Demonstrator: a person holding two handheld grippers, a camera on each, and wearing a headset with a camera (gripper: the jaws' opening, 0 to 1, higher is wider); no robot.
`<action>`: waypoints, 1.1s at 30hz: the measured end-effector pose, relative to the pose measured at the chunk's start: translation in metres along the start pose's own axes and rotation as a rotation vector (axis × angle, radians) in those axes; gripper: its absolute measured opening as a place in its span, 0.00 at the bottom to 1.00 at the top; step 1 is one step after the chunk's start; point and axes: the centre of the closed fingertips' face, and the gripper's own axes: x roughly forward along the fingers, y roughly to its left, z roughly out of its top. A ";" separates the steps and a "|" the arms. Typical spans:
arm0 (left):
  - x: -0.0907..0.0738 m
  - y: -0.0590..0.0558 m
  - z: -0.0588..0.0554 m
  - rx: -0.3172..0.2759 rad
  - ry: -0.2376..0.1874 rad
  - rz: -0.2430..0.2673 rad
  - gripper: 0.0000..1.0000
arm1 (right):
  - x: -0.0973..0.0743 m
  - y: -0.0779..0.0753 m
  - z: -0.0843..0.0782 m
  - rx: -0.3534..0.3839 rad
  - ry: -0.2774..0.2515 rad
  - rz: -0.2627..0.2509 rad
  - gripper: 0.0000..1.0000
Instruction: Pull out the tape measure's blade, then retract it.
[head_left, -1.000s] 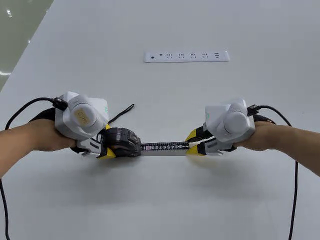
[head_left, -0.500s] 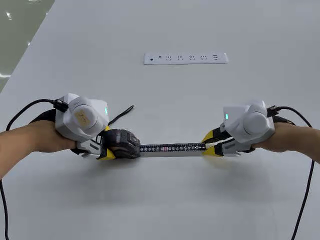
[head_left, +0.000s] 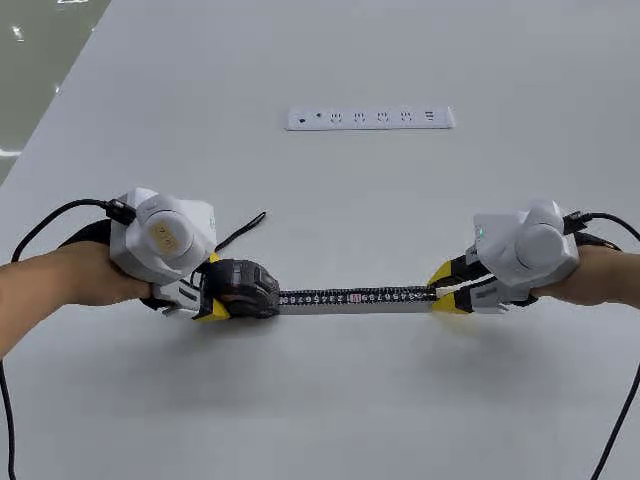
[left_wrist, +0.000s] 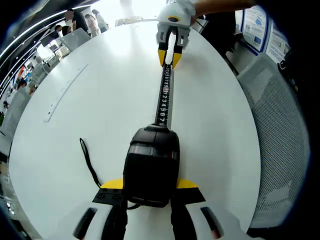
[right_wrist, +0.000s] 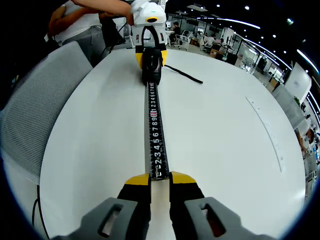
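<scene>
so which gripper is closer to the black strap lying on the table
Left. The left gripper clamps the tape measure case, right beside the strap; the right gripper holds the blade at its far end, well away.

Taut blade (head_left: 355, 296) bars passage across middle; power strip (head_left: 368, 118) far back (well apart); table (head_left: 320, 410) open nearside.

The tape measure (head_left: 243, 288) is black, its blade (head_left: 355, 296) black with white numerals.

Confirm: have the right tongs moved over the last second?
Yes. Against the power strip, the right tongs moved rightward, away from the case, with more blade exposed.
</scene>
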 end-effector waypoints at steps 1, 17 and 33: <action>0.000 0.000 0.000 0.000 0.000 0.000 0.30 | -0.001 0.000 -0.001 0.001 0.001 -0.001 0.11; 0.000 -0.001 0.001 0.007 0.000 -0.003 0.30 | -0.012 0.002 -0.013 0.016 0.024 -0.011 0.11; 0.001 0.000 0.003 0.034 0.008 -0.010 0.32 | -0.011 0.000 -0.014 0.025 0.034 -0.016 0.15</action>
